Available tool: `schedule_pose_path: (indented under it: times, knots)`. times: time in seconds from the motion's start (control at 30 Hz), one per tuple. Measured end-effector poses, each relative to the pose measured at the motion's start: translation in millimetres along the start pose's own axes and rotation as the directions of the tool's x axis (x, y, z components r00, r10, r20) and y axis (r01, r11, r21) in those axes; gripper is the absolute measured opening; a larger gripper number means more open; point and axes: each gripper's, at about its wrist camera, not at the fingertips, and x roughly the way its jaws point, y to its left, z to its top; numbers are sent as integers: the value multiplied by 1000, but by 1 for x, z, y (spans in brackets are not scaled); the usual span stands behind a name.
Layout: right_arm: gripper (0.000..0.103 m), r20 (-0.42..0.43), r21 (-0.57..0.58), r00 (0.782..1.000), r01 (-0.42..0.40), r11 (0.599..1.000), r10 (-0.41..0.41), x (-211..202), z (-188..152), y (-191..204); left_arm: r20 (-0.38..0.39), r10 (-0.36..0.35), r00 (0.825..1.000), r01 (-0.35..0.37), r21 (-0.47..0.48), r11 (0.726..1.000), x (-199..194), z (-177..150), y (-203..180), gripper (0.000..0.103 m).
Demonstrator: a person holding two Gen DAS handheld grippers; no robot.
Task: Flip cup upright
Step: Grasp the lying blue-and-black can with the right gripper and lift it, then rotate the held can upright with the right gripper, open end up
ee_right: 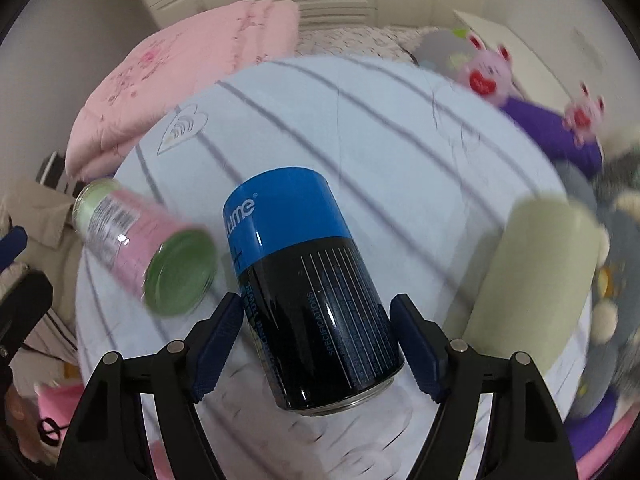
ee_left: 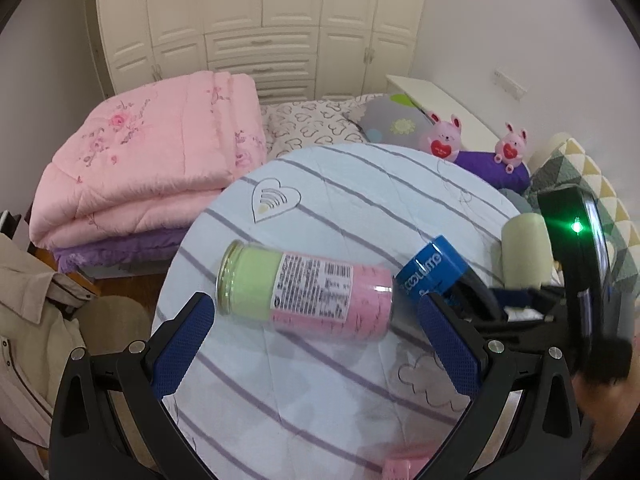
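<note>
A pink and green cup (ee_left: 308, 294) with a white barcode label lies on its side on the round striped table (ee_left: 360, 184). My left gripper (ee_left: 316, 312) is open, its blue pads on either side of the cup, not touching it. The cup also shows in the right wrist view (ee_right: 148, 256), its green end facing the camera. A blue and black can (ee_right: 312, 292) lies on its side between the fingers of my right gripper (ee_right: 320, 328). The jaws sit close to its sides; contact is unclear. The can's blue end shows in the left wrist view (ee_left: 434, 268).
A pale green cylinder (ee_right: 532, 276) lies at the table's right edge. A folded pink quilt (ee_left: 152, 164) lies beyond the table on the left. Two pink plush rabbits (ee_left: 444, 140) sit on a purple cushion at the back right. A beige shirt (ee_left: 36, 320) hangs left.
</note>
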Motion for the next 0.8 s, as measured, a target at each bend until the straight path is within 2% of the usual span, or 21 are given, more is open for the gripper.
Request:
schedule_pose_path:
  times: [0.13, 0.27, 0.37, 0.53, 0.8]
  knots:
    - [77, 32, 63, 998, -48, 997, 46, -9, -17, 8, -13, 1, 1000, -1, 4, 1000, -6, -6, -3, 103]
    - [77, 50, 62, 995, -89, 994, 86, -14, -24, 7, -33, -15, 999, 15, -10, 1000, -9, -11, -9, 103]
    - [79, 96, 51, 988, -123, 991, 118, -27, -31, 3, -55, -43, 998, 42, -26, 999, -9, -13, -18, 103]
    - [79, 150, -5, 984, -99, 995, 98, -45, -47, -6, -98, -95, 991, 90, -53, 995, -4, -8, -39, 103]
    - [80, 235, -52, 969, -60, 997, 71, -64, -66, -32, -204, -97, 974, 82, -84, 993, 23, 5, -76, 103]
